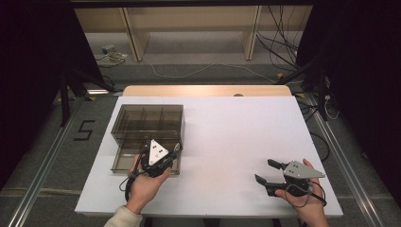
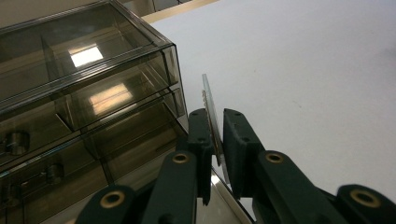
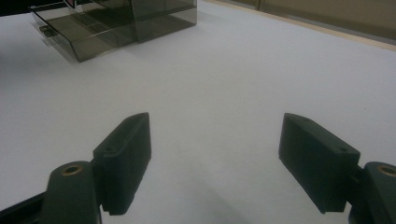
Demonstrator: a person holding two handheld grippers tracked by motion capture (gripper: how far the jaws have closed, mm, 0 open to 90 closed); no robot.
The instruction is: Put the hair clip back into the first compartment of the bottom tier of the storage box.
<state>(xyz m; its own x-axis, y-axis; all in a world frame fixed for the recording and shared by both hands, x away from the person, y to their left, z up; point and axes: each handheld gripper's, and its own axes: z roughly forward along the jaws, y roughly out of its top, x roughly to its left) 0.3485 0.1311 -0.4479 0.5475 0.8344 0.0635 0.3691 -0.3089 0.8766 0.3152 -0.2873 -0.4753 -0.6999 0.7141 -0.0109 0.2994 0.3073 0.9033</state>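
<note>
A smoky see-through drawer box stands at the table's left, its lower drawer pulled out toward me. My left gripper is at the box's front right corner, shut on a thin flat board that stands edge-on between the pads and pokes up past the tips. In the left gripper view the box is close on the left, with small metal parts in its drawers. My right gripper rests near the front right of the table, open with bare white table between its jaws.
The white table is bare between the two hands. Its front edge runs just below both hands. Behind the table are wooden shelf legs and loose cables on the floor. Metal rails flank the table.
</note>
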